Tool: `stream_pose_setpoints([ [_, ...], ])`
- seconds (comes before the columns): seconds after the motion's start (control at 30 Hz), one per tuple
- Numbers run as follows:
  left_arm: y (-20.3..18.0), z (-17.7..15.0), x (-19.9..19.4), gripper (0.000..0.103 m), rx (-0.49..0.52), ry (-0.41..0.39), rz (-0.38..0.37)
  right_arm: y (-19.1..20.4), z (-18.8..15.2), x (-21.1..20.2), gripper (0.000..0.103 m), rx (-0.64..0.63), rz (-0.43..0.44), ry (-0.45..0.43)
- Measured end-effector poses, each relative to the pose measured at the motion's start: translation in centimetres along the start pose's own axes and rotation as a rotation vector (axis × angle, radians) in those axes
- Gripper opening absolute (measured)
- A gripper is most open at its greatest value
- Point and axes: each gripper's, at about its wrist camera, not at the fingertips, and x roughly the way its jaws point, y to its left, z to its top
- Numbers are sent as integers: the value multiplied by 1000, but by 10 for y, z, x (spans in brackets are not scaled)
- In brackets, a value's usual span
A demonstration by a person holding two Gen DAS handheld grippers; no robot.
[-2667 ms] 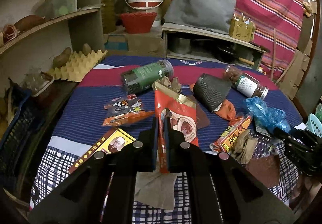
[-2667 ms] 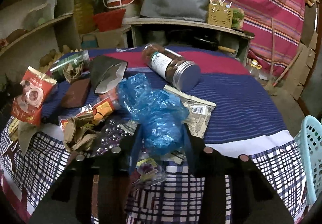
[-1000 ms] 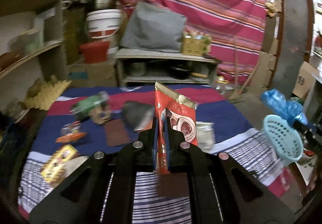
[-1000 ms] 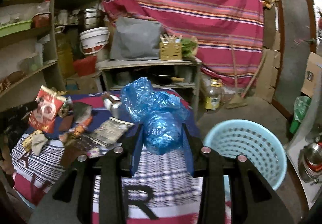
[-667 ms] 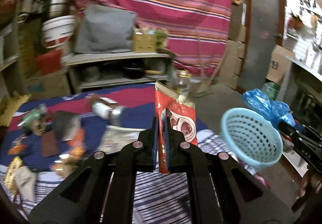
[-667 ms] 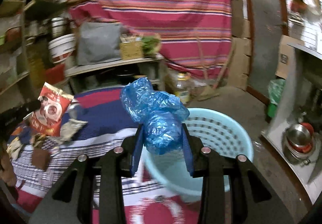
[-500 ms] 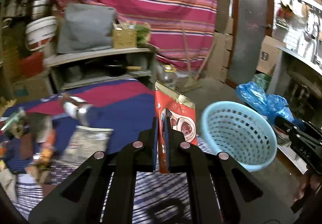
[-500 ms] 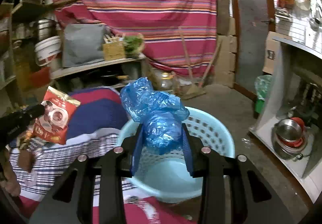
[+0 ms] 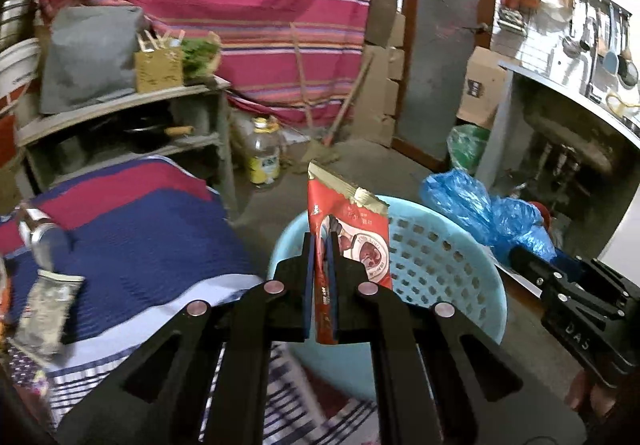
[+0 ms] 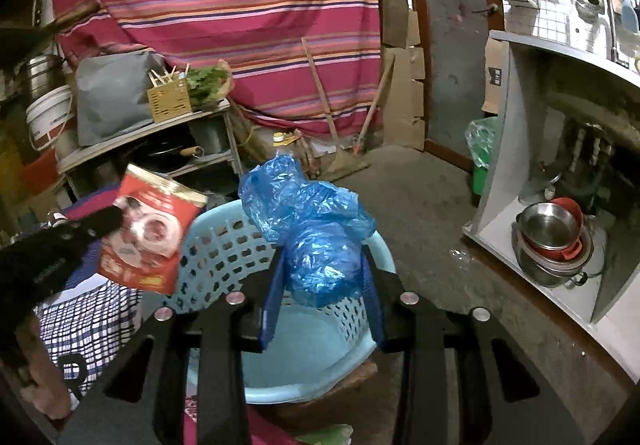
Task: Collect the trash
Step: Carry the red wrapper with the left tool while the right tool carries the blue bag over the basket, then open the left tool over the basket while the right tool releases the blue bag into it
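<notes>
Both grippers have swung away from the littered table (image 9: 132, 245) and now hang over the light blue basket (image 9: 440, 265) on the floor. On the left, the left gripper (image 9: 320, 245) stays clamped on a red snack packet (image 9: 360, 233), which stands upright above the basket's near rim. On the right, the right gripper (image 10: 322, 265) grips a crumpled blue plastic bag (image 10: 312, 229) over the basket's opening.

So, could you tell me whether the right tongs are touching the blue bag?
Touching. The right wrist view shows the right tongs clamped on the crumpled blue bag, both pads pressed into its sides, above the basket.
</notes>
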Motion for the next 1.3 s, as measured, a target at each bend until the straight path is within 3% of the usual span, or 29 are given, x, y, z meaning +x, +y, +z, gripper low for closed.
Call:
stream_pose_setpoints([
  [0.2, -14, 0, 24, 6, 21, 40, -27, -5, 1, 5, 36, 12, -5, 3],
  [0.37, -12, 3, 30, 19, 11, 47, -12, -6, -1, 5, 36, 4, -7, 2],
  [0.47, -5, 6, 26, 34, 3, 36, 7, -7, -1, 8, 36, 0, -5, 5],
  [0.53, -1, 8, 19, 55, 8, 18, 42, -5, -1, 12, 36, -1, 1, 11],
  [0.63, 10, 10, 5, 77, -1, -16, 95, 1, -2, 19, 36, -11, 14, 23],
  [0.8, 26, 5, -14, 95, 17, -45, 178, 16, -2, 30, 37, -33, 32, 39],
  [0.97, 49, 1, -34, 97, -9, -55, 221, 27, -1, 43, 40, -46, 55, 47],
  [1.07, 60, 0, -47, 97, -17, -73, 250, 34, -1, 43, 78, -82, 21, 23],
  [1.3, 90, -4, -78, 97, -48, -86, 309, 43, -4, 25, 84, -91, 35, -1],
])
